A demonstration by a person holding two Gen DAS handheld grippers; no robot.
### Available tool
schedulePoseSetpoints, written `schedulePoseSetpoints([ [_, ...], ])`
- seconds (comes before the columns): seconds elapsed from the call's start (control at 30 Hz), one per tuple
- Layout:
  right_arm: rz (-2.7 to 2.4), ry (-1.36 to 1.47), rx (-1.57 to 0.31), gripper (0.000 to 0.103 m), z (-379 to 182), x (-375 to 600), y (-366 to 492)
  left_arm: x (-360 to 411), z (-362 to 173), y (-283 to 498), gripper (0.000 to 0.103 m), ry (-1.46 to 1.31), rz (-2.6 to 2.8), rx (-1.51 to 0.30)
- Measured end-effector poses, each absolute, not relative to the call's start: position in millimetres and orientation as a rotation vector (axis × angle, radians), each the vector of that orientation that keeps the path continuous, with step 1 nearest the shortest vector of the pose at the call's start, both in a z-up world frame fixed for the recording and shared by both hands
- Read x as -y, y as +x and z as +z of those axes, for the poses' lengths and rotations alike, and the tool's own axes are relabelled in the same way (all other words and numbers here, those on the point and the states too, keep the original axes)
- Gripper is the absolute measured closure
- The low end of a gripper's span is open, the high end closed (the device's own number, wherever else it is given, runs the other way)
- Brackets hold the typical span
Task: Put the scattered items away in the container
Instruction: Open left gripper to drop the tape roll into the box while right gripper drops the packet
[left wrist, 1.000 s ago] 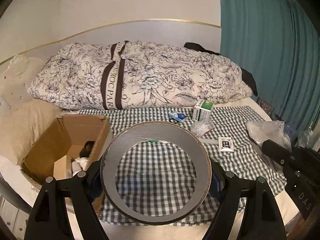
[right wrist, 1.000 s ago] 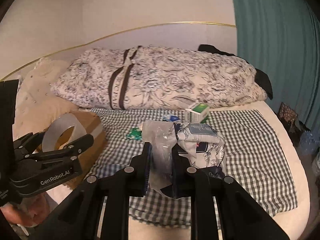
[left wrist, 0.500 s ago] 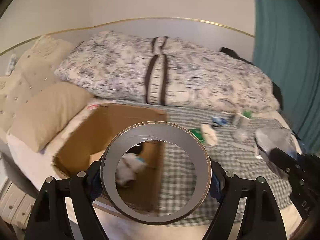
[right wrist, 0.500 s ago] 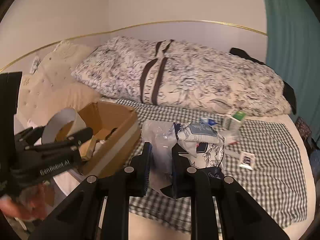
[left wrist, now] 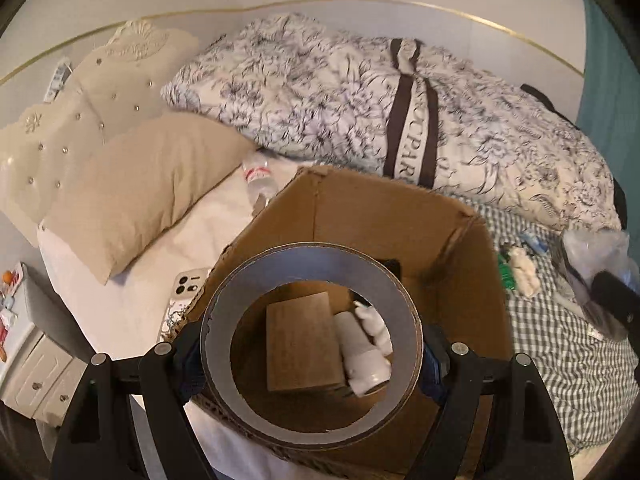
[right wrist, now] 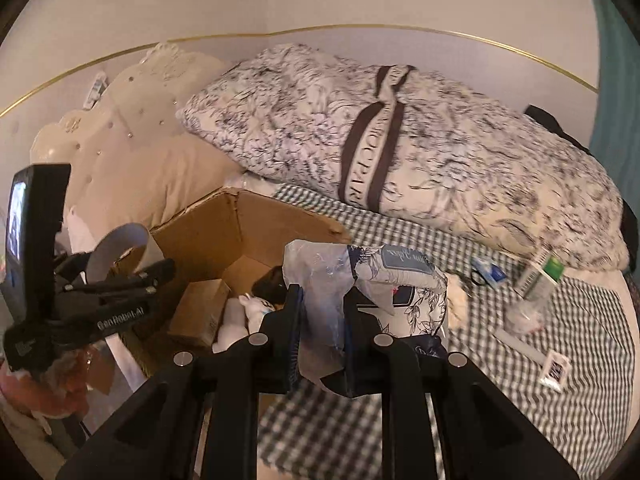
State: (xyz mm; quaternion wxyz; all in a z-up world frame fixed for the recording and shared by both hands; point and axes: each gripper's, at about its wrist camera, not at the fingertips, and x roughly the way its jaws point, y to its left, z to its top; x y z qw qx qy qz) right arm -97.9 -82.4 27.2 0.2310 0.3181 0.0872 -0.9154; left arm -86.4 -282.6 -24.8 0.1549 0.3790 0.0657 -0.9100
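Left wrist view: left hand-held gripper [left wrist: 311, 354] clamped wide around a roll of grey tape [left wrist: 311, 364], held above the open cardboard box [left wrist: 400, 216] on the bed [left wrist: 132, 304]. Through the roll's hole, a small brown carton [left wrist: 302, 346] and a white bottle [left wrist: 362, 354] lying on the box floor. Right wrist view: right hand-held gripper [right wrist: 320, 328] pinched nearly closed on a clear plastic bag [right wrist: 320, 280] with a floral-printed packet [right wrist: 404, 276] attached, hanging over the checked cloth [right wrist: 540, 420] just beside the box. Scattered on the cloth: a green-and-white box [right wrist: 540, 278], a small sachet [right wrist: 555, 370].
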Motion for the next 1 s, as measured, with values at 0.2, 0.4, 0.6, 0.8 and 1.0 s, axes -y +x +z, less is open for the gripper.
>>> schedulePoseSetpoints([
  [0.2, -2.467, 0.879, -0.273, 0.086, 15.5, 113.6, -115.7, 292.1, -46.5, -101.1, 0.02, 1.141, -2.59, -0.213],
  [0.4, -2.457, 0.878, -0.281, 0.086, 10.2, 128.8, -126.9, 286.9, -55.4, -103.0, 0.002, 1.142, -2.59, -0.135],
  [0.6, -2.436, 0.879, -0.309, 0.086, 4.4, 146.3, -128.6, 294.7, -57.9, -99.2, 0.002, 1.144, -2.586, -0.182],
  [0.8, -2.41, 0.881, -0.318, 0.085, 1.2, 155.2, -128.8, 295.9, -59.1, -95.8, 0.002, 1.148, -2.58, -0.181],
  [1.0, -2.393, 0.831, -0.299, 0.084, 9.1, 164.2, -127.0, 296.9, -52.0, -88.7, 0.002, 1.13, -2.585, -0.195],
])
